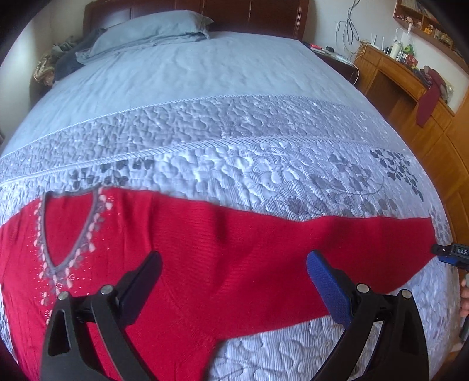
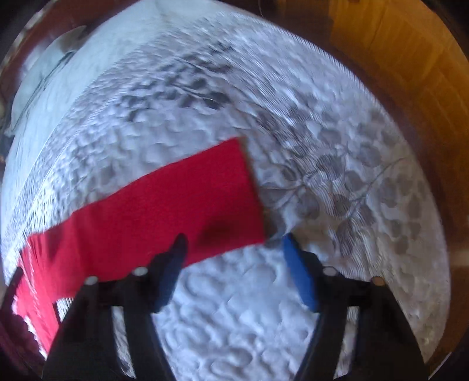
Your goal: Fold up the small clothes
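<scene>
A red knit sweater (image 1: 205, 252) with a grey beaded V-neck (image 1: 67, 234) lies flat on the bed, one sleeve stretched out to the right. My left gripper (image 1: 234, 263) is open and empty, hovering over the sweater's shoulder. In the right wrist view the sleeve (image 2: 164, 205) ends in a straight cuff (image 2: 249, 187). My right gripper (image 2: 234, 243) is open and empty, low over the sleeve's cuff end, its left finger over the red cloth. That view is blurred. The right gripper's tip also shows in the left wrist view (image 1: 448, 253) beside the cuff.
The bed has a blue-grey quilted cover (image 1: 234, 132) with a leaf pattern, a pillow (image 1: 152, 32) and a dark wooden headboard (image 1: 249, 11). A wooden desk and shelves (image 1: 404, 73) with clutter stand along the right of the bed.
</scene>
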`<action>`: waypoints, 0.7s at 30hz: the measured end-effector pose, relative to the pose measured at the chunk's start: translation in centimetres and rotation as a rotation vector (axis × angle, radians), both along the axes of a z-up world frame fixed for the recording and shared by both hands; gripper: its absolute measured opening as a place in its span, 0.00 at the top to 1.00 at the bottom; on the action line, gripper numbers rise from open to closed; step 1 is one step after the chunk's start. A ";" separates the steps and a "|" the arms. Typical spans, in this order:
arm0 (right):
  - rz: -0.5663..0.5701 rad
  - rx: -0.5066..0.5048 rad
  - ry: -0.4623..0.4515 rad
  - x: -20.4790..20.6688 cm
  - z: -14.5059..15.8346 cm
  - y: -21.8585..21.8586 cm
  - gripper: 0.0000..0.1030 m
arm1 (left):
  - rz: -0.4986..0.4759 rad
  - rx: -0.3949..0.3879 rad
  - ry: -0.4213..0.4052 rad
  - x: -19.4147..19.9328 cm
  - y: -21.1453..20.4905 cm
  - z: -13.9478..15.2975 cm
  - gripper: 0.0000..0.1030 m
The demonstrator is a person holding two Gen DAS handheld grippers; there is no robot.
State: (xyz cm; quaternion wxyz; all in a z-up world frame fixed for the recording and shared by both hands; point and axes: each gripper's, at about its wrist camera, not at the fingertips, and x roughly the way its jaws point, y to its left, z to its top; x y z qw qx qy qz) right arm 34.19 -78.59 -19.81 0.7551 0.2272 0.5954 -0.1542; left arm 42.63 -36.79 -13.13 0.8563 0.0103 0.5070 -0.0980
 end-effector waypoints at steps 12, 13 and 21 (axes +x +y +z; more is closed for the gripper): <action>0.010 0.052 -0.081 0.2 0.8 0.2 0.95 | 0.033 0.043 -0.002 0.5 3.0 -1.1 0.04; 0.010 0.044 -0.094 0.2 1.2 0.6 0.95 | 0.035 0.048 -0.004 0.4 3.5 -1.0 0.04; 0.258 0.070 -0.253 2.3 7.6 13.4 0.96 | 0.109 0.025 -0.002 -0.5 11.2 1.0 0.04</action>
